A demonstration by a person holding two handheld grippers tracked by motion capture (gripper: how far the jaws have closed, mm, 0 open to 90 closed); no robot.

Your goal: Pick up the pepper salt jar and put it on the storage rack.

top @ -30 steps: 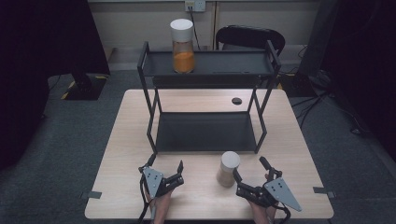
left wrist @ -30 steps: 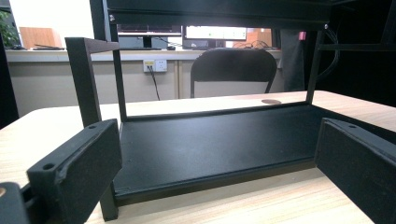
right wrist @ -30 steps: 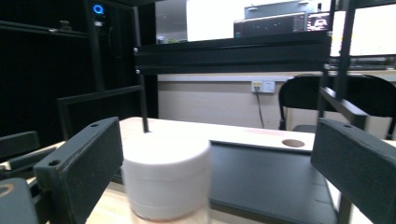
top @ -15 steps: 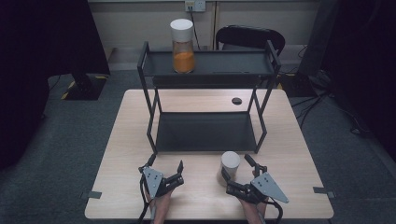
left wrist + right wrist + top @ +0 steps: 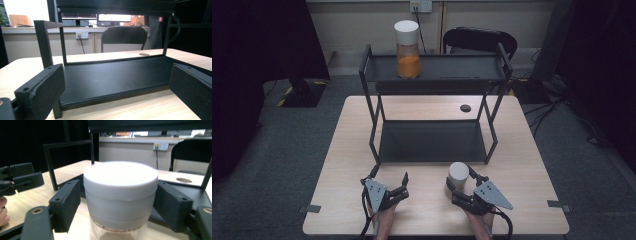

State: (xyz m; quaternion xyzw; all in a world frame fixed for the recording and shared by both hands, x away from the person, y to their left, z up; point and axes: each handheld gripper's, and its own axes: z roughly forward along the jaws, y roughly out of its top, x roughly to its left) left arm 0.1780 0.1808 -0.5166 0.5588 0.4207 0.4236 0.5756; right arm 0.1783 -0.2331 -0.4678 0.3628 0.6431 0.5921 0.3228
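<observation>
Two tiers of a black metal shelf rack (image 5: 432, 75) stand across the middle of the light wooden table (image 5: 337, 170), taking up most of its width. On the upper tier, toward its left end, sits a white-lidded jar of orange powder (image 5: 408, 50). The lower tier (image 5: 112, 77) lies bare and dark just ahead of both grippers.

In front of the rack, near the table's front edge and right of centre, stands the white-capped jar (image 5: 458, 177), upright, its long axis vertical. The right gripper (image 5: 460, 184) is on it. In the right gripper view the cap (image 5: 120, 185) sits squarely between the two black jaws, one pad at each side of the cap's wall, and the jaws have just been closing around it. The pads look to be meeting the cap, though a thin gap on either side cannot be ruled out, so the grip seems to be only now taking hold. Below the cap a clear body shows, with what may be a pale filling.

The left gripper (image 5: 388, 181) rests well apart to the left of the jar, jaws spread wide with nothing between them, pointing at the lower tier.

The jar lies directly in the right gripper's jaws, so the lift falls to that hand, probably straight up along the jar's axis before it travels toward the rack.
</observation>
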